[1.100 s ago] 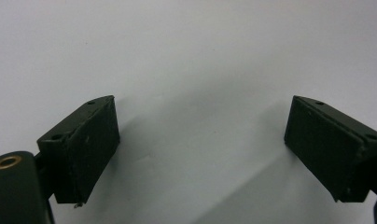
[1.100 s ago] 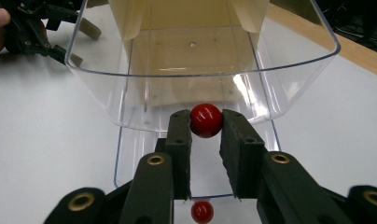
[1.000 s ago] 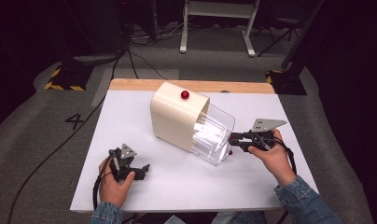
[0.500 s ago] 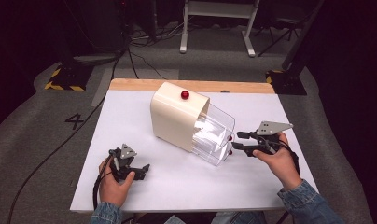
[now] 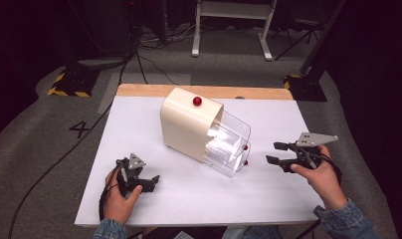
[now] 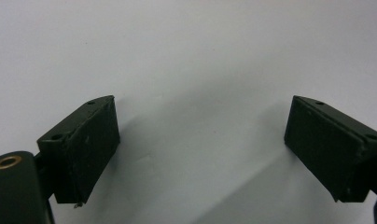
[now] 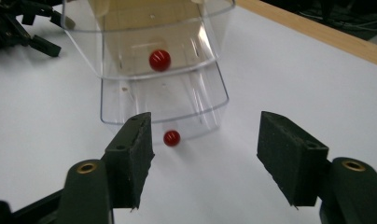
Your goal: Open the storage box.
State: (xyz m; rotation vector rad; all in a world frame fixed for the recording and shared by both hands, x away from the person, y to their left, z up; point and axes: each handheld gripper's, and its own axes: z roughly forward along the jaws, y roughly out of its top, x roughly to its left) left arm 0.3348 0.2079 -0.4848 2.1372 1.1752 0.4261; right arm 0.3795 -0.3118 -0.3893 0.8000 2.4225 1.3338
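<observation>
Right gripper [image 5: 275, 153] — jaws wide apart, empty — near the clear drawers [image 7: 163, 70]; left gripper [image 6: 200, 154] likewise open over white table [image 5: 268, 194].

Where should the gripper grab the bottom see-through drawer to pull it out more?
Probably by the small red knob on the lower clear drawer's front, coming straight on from the right gripper's side. The knob sticks out; the smooth curved front offers little else.

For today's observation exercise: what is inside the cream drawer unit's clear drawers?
Both clear drawers stick out of the cream drawer unit; their visible parts look empty. Each front carries a red knob. The cream shell hides whatever lies further in.
</observation>
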